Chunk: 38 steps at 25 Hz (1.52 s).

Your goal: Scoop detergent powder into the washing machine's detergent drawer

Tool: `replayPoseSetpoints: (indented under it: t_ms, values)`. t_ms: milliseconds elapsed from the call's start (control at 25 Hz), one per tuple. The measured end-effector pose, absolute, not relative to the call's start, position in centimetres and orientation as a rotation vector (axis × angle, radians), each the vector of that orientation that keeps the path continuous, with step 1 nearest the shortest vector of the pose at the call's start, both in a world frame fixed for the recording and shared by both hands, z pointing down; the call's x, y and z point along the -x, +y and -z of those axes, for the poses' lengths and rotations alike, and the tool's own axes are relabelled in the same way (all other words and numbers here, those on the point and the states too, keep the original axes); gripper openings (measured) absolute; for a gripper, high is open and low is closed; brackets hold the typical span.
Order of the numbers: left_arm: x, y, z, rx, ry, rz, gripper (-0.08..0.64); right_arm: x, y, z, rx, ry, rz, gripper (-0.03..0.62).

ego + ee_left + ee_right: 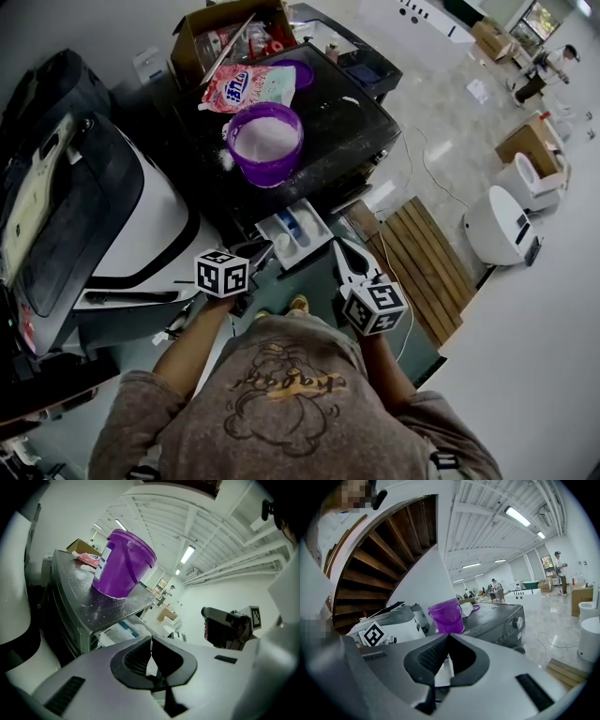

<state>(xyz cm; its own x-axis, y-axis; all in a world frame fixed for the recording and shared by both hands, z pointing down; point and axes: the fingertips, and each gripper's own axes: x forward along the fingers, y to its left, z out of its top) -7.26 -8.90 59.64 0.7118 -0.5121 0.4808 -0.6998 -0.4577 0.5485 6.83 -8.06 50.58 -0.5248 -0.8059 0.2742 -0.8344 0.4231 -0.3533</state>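
Near the detergent drawer (311,225), left gripper (255,253) and right gripper (340,249) point forward, jaws pressed together, empty.

A wooden pallet (427,262) lies on the floor; a white toilet (502,225) stands beside it; an open cardboard box (187,42) sits further off.

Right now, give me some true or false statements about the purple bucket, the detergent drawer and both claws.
The round purple plastic bucket holds white powder. True.
The white plastic detergent drawer is pushed shut. False: it is pulled out.
The left claw grips a scoop. False: it is shut on nothing.
The right claw is shut and empty. True.
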Motion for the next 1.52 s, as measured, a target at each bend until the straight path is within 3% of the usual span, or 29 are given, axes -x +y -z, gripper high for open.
replayPoseSetpoints:
  t_ms: [1520]
  values:
    - [4.2, -6.8, -60.6, -2.724, -0.96, -1.049, 0.023, -8.3, -5.9, -51.8, -1.525, -2.563, -0.759, -0.005]
